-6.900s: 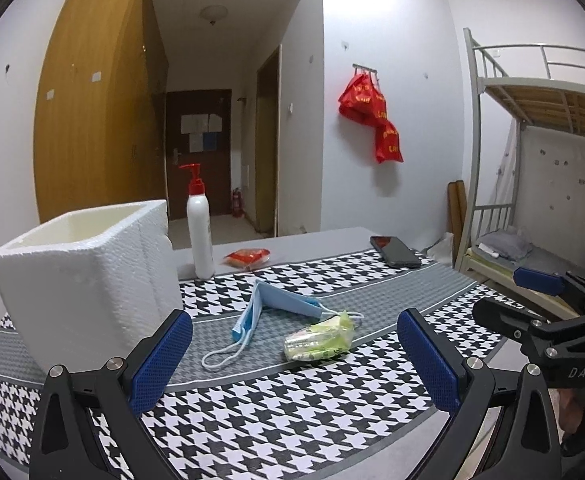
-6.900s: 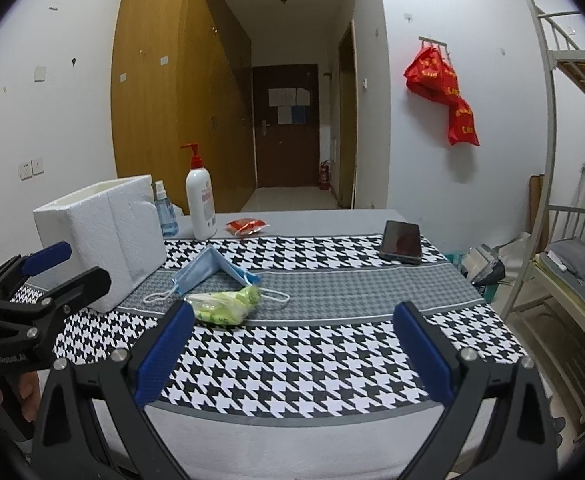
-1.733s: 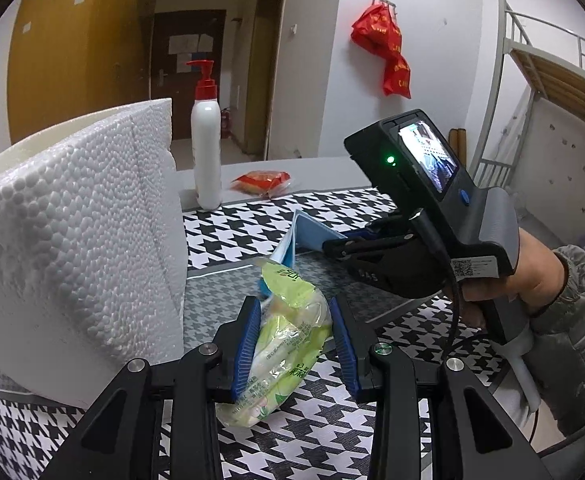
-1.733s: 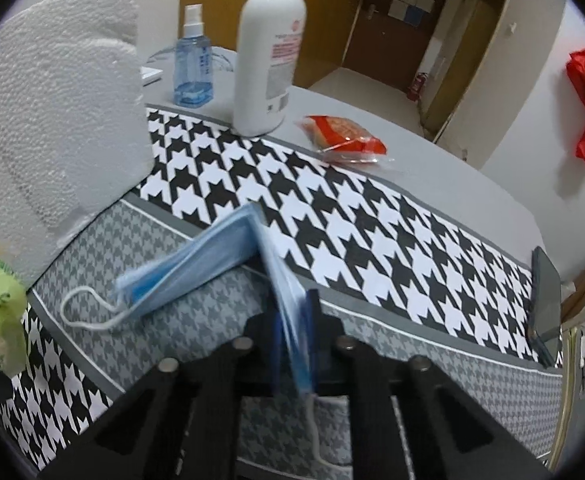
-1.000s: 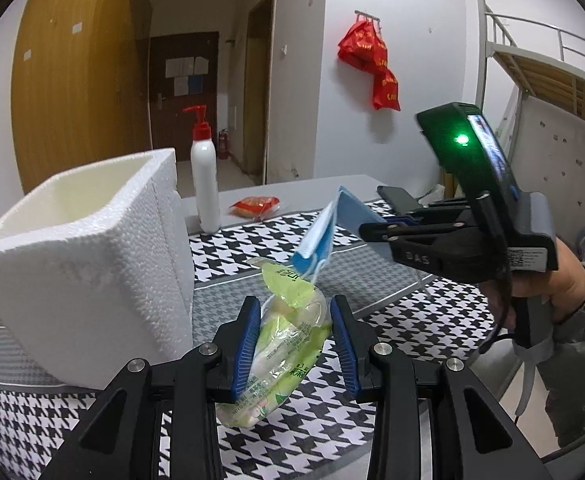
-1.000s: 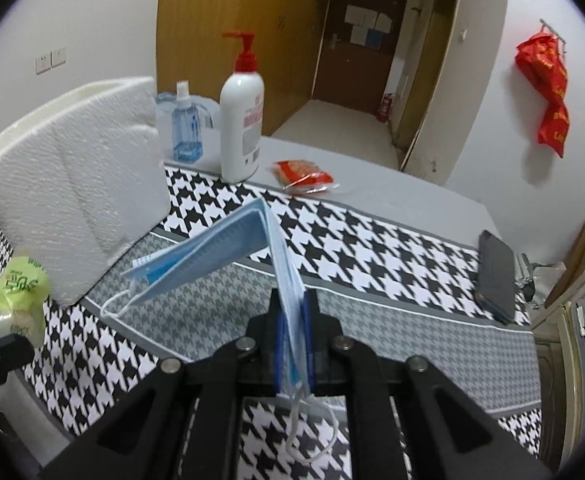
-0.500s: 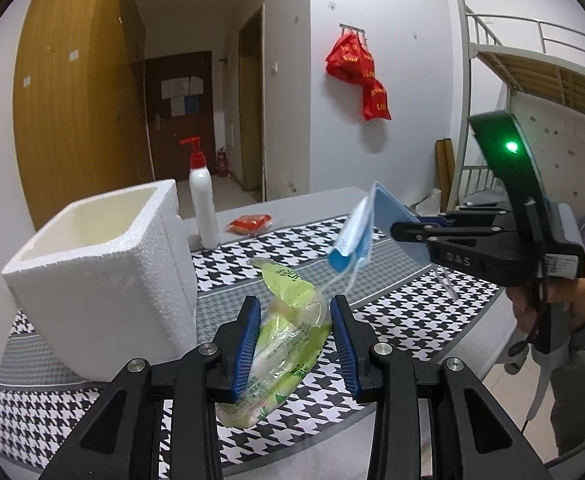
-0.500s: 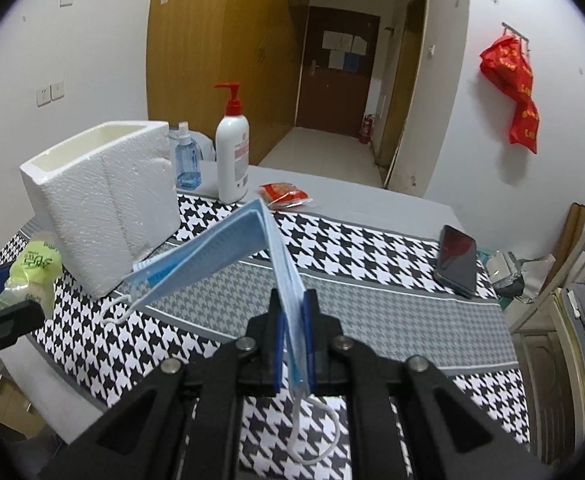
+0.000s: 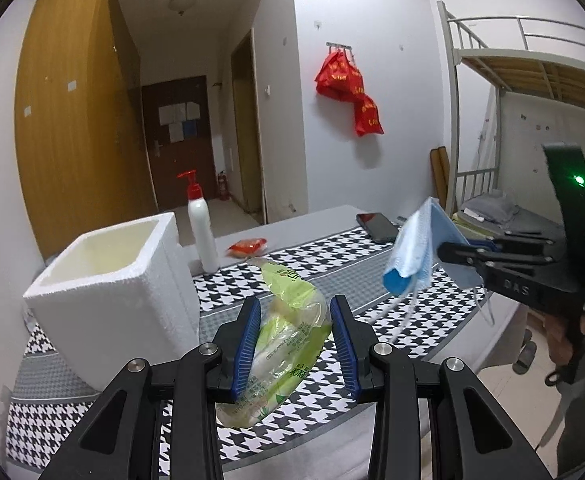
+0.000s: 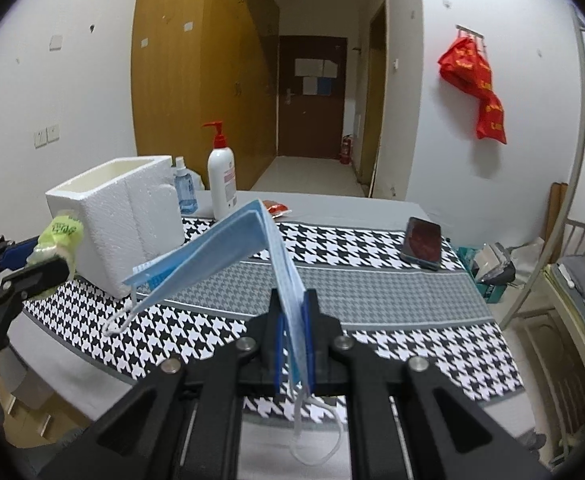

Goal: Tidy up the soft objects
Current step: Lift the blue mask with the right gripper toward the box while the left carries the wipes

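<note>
My left gripper [image 9: 294, 340] is shut on a green plastic packet [image 9: 288, 332] and holds it in the air above the table's front edge. The packet also shows in the right wrist view [image 10: 58, 242]. My right gripper [image 10: 293, 334] is shut on a folded blue face mask [image 10: 228, 252], lifted above the table with its ear loops hanging. The mask shows in the left wrist view [image 9: 412, 252] at the right. A white foam box [image 9: 112, 280], open at the top, stands on the table's left; it also shows in the right wrist view [image 10: 120, 212].
A houndstooth cloth covers the table [image 10: 372, 264]. A white pump bottle [image 10: 221, 178], a small blue spray bottle [image 10: 183, 192], a red snack packet [image 10: 276, 208] and a phone [image 10: 422, 242] lie at the back. A bunk bed [image 9: 532, 80] stands at the right.
Both grippers closed on their objects and lifted them off the table. Over the last second both have risen and drawn back from the table, away from the box.
</note>
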The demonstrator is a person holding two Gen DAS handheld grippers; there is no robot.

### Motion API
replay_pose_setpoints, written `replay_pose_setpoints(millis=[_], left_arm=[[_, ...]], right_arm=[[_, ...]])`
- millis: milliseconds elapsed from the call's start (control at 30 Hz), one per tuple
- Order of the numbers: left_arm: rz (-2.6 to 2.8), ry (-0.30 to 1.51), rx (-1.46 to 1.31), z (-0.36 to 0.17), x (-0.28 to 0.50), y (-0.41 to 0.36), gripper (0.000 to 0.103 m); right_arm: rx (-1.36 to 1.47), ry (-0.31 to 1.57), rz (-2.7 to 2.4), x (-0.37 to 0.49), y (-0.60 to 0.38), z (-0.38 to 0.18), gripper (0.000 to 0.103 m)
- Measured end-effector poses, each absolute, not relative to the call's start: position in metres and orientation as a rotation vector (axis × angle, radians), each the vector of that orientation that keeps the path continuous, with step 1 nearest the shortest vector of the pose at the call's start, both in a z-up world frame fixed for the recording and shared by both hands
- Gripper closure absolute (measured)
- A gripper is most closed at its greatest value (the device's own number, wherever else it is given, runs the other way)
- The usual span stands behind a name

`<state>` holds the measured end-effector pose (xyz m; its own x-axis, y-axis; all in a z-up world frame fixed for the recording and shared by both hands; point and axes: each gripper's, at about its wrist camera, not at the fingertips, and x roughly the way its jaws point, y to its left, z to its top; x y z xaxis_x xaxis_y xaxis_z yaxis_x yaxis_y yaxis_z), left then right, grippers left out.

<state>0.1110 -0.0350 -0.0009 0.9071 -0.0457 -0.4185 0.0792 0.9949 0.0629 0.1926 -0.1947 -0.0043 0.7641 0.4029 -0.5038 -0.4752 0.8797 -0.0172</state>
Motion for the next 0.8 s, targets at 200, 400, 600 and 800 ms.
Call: replay_pose_setpoints(millis=[200, 400, 600, 800], left_arm=[[-0.048, 0.405, 0.073, 0.001, 0.112, -0.034, 0.065], [-0.020, 0.372, 0.079, 0.006, 0.110, -0.027, 0.065], [-0.009, 0.354, 0.082, 0.012, 0.106, -0.020, 0.065], [0.011, 0.338, 0.088, 0.017, 0.098, -0.010, 0.065]], right_arm=[[-0.090, 0.482, 0.468, 0.174, -0.205, -0.005, 0.092], [-0.041, 0.448, 0.485, 0.160, -0.206, -0.005, 0.092], [-0.042, 0.424, 0.500, 0.153, -0.195, 0.001, 0.092], [-0.060, 0.400, 0.528, 0.148, -0.178, 0.007, 0.092]])
